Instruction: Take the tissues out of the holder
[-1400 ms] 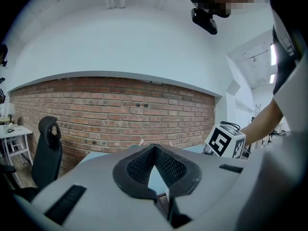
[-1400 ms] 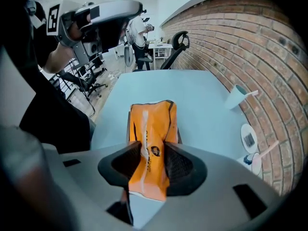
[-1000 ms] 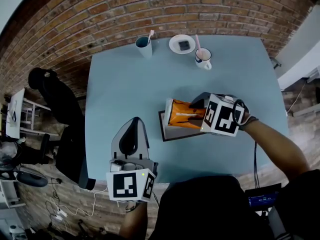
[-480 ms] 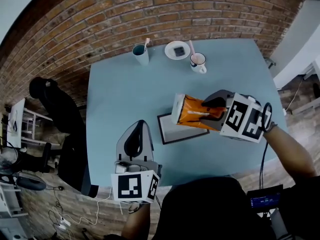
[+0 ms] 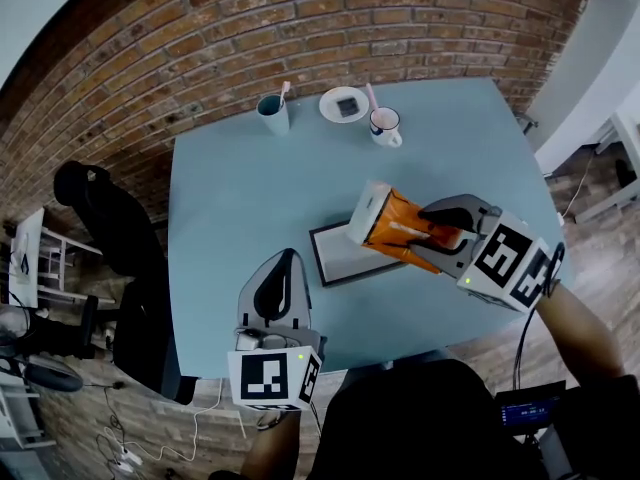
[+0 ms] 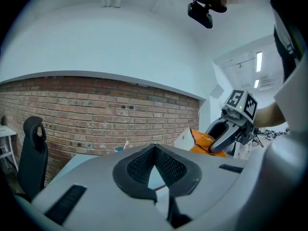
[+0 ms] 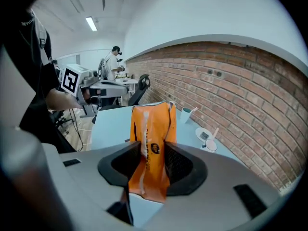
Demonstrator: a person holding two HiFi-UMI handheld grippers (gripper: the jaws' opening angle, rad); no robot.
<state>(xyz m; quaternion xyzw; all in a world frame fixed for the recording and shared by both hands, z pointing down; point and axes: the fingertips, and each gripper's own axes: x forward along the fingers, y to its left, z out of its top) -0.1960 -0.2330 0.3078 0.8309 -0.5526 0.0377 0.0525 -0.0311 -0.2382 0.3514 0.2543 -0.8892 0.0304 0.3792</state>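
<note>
The right tongs (image 5: 436, 236) (image 7: 153, 151) are clamped on an orange tissue pack (image 5: 398, 232) (image 7: 153, 138), one pad pressing on each flank, and the pack stands up between them in the right gripper view, a pale strip running down its face. From the head camera the pack is out of the holder (image 5: 338, 256), a flat dark-rimmed tray lying near the middle of the pale blue bench (image 5: 240, 183). The pack's white end (image 5: 368, 211) overlaps the tray's 2 o'clock corner and its orange body runs off toward 4 o'clock into the grip. The left gripper view catches the pack (image 6: 204, 141) at its 3 o'clock side, raised in the air in the other tool's grasp. The left tongs (image 5: 285, 258) (image 6: 154, 148) hang at 7 o'clock of the holder, over the bench's near edge, tips together with nothing between them. Along the bench's 12 o'clock edge stand a teal cup (image 5: 272, 112) with a stick in it, a small white saucer (image 5: 344, 104) carrying a dark square, and a white mug (image 5: 385, 125) with a pink stick, set in a row and well apart from the holder. A brick wall (image 5: 300, 23) rises behind them, and a black chair (image 5: 105, 208) sits off the bench at 9 o'clock. The person's bare forearm (image 5: 580, 323) leads in from 4 o'clock to the right tool
</note>
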